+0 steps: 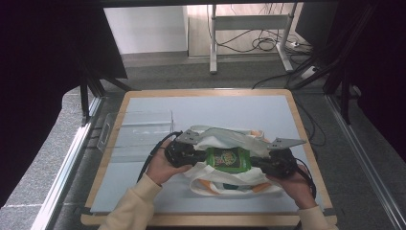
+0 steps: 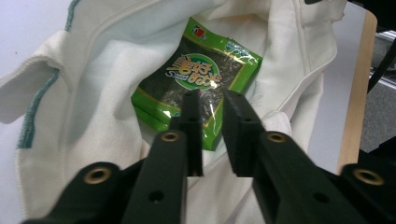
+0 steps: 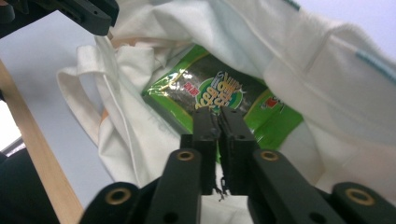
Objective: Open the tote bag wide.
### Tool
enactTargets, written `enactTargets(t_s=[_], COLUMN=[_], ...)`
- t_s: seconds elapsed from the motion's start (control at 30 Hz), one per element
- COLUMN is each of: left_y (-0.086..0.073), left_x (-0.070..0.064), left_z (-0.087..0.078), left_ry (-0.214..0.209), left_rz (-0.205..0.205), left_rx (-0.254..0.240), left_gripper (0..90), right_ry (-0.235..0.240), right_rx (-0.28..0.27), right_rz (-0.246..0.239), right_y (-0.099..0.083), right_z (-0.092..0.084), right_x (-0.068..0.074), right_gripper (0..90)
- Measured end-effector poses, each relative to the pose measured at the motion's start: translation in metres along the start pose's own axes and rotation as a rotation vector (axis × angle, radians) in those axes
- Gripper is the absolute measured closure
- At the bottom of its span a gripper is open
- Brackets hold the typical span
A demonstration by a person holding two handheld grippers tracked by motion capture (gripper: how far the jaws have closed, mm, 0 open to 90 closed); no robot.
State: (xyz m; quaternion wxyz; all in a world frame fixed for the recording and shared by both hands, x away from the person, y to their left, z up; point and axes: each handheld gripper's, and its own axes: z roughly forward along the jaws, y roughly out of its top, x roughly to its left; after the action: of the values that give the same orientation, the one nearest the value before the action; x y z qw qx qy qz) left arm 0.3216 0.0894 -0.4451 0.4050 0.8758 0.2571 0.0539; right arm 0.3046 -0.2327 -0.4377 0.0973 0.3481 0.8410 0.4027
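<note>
A green seaweed snack packet [image 1: 229, 159] [image 2: 201, 70] [image 3: 224, 88] sits in the mouth of a white cloth tote bag [image 1: 225, 136] [image 2: 93, 93] [image 3: 327, 70] on the table. My left gripper [image 1: 201, 157] [image 2: 212, 100] comes in from the packet's left end. Its jaws stand narrow, with the packet's crinkled near corner between them. My right gripper [image 1: 256, 163] [image 3: 218, 112] meets the packet's right end, jaws almost touching and pinched on its edge. In the right gripper view, the left gripper [image 3: 79, 14] shows at the top left.
The bag lies on a pale blue mat with a wooden rim [image 1: 297, 115]. A clear plastic box [image 1: 139, 127] stands at the mat's left side. Desk legs and cables [image 1: 261, 43] lie on the floor beyond the table.
</note>
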Motion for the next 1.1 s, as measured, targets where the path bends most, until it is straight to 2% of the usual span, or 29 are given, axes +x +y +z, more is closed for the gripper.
enactTargets(t_s=[0.17,0.43,0.57,0.63,0.73,0.77,1.1], left_y=[0.001,0.002,0.001,0.0,-0.001,-0.002,-0.008], left_x=[0.001,0.0,0.001,0.0,0.0,-0.001,-0.004], left_z=[-0.001,0.01,0.013,0.014,0.015,0.015,0.02], left_ry=[0.0,-0.002,-0.003,-0.004,-0.006,-0.008,-0.017], left_rz=[-0.002,-0.006,0.002,-0.008,-0.004,-0.014,-0.015], left_rx=[0.002,0.032,0.041,0.047,0.05,0.048,0.067], left_gripper=[88.3,89.8,89.9,89.9,89.9,89.9,90.0], right_ry=[-0.006,-0.021,-0.027,-0.033,-0.041,-0.051,-0.102], right_rx=[0.007,0.067,0.092,0.119,0.135,0.146,0.165], right_rz=[-0.012,-0.058,-0.062,-0.073,-0.079,-0.087,-0.109], right_y=[0.011,0.039,0.042,0.044,0.044,0.043,0.041], right_z=[0.006,0.034,0.045,0.055,0.061,0.066,0.075], right_x=[-0.002,-0.007,-0.01,-0.012,-0.013,-0.015,-0.022], right_gripper=[89.0,89.0,89.0,89.0,89.0,89.0,89.2])
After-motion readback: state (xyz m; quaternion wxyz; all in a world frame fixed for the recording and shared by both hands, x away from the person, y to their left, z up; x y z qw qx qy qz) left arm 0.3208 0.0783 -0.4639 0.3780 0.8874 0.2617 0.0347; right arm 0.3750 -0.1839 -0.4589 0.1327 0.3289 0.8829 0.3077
